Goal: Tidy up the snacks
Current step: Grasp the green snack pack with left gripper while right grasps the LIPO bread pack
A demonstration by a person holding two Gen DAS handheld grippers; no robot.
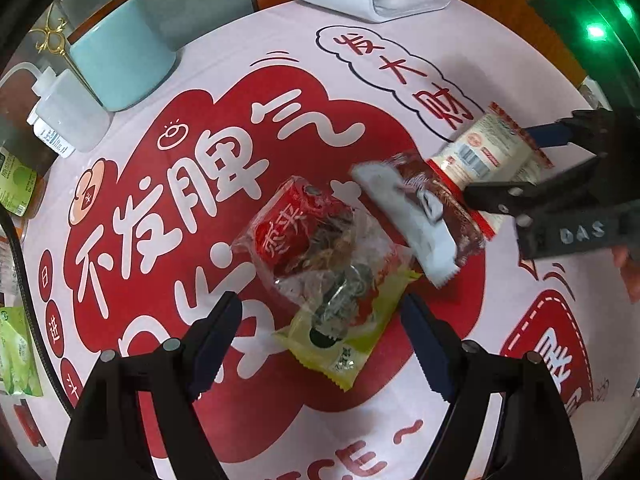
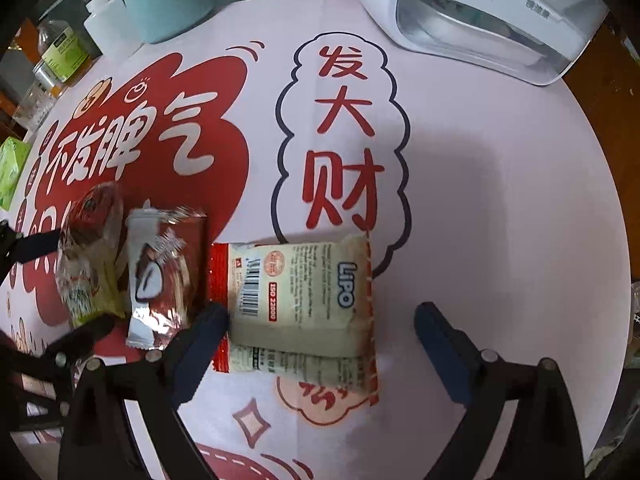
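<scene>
Both grippers are over the round desk (image 2: 500, 184) now, its glossy white cover printed with big red shapes and Chinese characters. Three snack packs lie in a row near the middle of it.

Left gripper (image 1: 320, 344) points steeply down, its dark ridged fingers (image 1: 218, 344) spread wide either side of the crinkly clear packet (image 1: 320, 256), red print on top, yellow-green at the near end. The pads stand apart from the film, nothing pinched.

Just beside it lies the shiny brown-and-silver wrapper (image 1: 420, 216), a flat pillow shape with serrated ends, overlapping the first packet's corner in the left wrist view.

Next along, the cream LiPO biscuit pack (image 2: 304, 300), matte, rectangular, red zigzag seams at each end, barcode facing up. Right gripper (image 2: 320, 320) hangs over it, fingers (image 2: 440, 344) spread. One pad looks to sit right at the pack's red seam, though whether it touches I can't tell. The other stands well clear on bare cover, so there is no squeeze on the pack.

Toward the far edge of the desk: a smooth teal cylinder (image 1: 120, 52), a translucent squeeze bottle (image 1: 68, 112) with a thin bent spout beside it, and a glossy white plastic appliance (image 2: 480, 12) with a clear window. Green-labelled packs (image 1: 16, 184) sit off the left edge.
</scene>
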